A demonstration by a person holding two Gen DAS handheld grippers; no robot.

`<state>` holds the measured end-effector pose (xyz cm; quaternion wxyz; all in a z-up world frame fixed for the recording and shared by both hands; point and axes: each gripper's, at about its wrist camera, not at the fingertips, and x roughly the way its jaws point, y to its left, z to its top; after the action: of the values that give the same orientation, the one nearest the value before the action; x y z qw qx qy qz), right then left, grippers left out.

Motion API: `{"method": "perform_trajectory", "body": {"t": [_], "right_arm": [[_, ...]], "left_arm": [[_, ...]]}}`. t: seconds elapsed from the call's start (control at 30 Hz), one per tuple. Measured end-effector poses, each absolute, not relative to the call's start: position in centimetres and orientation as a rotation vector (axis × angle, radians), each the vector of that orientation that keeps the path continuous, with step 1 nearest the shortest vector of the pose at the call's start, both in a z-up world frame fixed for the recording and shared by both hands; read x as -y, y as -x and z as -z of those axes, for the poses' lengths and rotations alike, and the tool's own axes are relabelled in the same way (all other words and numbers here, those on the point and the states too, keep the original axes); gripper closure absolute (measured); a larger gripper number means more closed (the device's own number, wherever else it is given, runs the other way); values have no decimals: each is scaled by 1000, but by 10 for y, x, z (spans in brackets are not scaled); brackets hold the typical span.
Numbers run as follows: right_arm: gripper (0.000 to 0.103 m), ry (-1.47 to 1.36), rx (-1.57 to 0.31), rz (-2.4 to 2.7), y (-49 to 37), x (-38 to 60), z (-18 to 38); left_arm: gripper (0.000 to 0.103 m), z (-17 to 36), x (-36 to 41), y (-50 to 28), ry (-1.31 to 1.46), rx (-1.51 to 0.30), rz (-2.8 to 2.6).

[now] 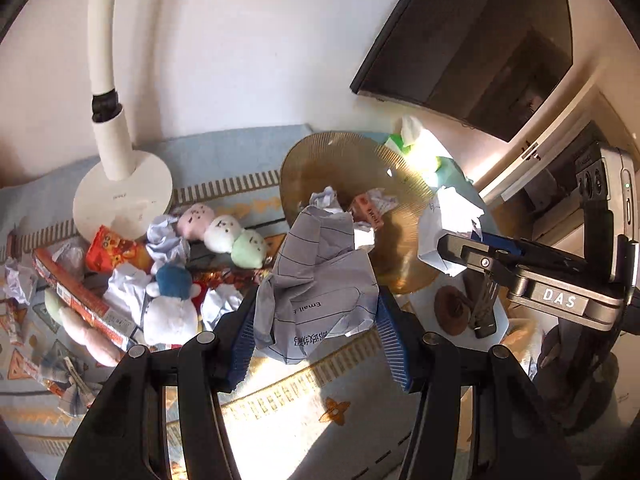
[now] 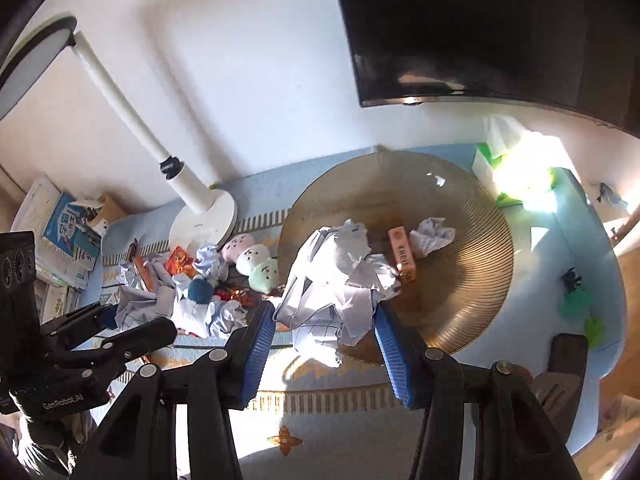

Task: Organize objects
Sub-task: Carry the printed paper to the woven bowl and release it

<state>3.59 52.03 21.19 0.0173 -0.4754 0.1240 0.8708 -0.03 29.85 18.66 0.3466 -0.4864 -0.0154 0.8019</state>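
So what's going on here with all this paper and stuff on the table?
A person is tidying a cluttered table with a handheld gripper in each hand. The left gripper is closed on a crumpled sheet of lined paper, and the right gripper is closed on another paper wad. Both are at the near edge of the big golden bowl, which already holds paper balls and a small pink box. Plush toys, wrappers and more paper remain beside the lamp base.
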Motion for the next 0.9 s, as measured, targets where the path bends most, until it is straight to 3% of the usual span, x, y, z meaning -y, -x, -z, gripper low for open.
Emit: {"method": "perform_trajectory", "body": {"t": [0.2,0.63,0.7,0.73,0.77,0.9], "right_arm": [[53,1326,-453,-2647,-36,-581,-239],[52,1389,-597,-2539,-5,-626,-211],[44,1394,-588,-2537,1,-626,-209],[34,1400,-580,-2536,3,-626,-207],[31,1402,-572,-2529,4,-626,-206],[28,1410,-577,-2510,2,-629,-203]], "left_arm": [[50,-217,-340,30,1156,12,-2101],[50,-196,-425,80,1160,-179,-2017],[45,-197,-436,84,1132,-204,-2016],[32,-196,-442,86,1133,-221,-2017],[18,-194,-446,88,1138,-234,-2017],[15,-185,-442,94,1186,-190,-2020]]}}
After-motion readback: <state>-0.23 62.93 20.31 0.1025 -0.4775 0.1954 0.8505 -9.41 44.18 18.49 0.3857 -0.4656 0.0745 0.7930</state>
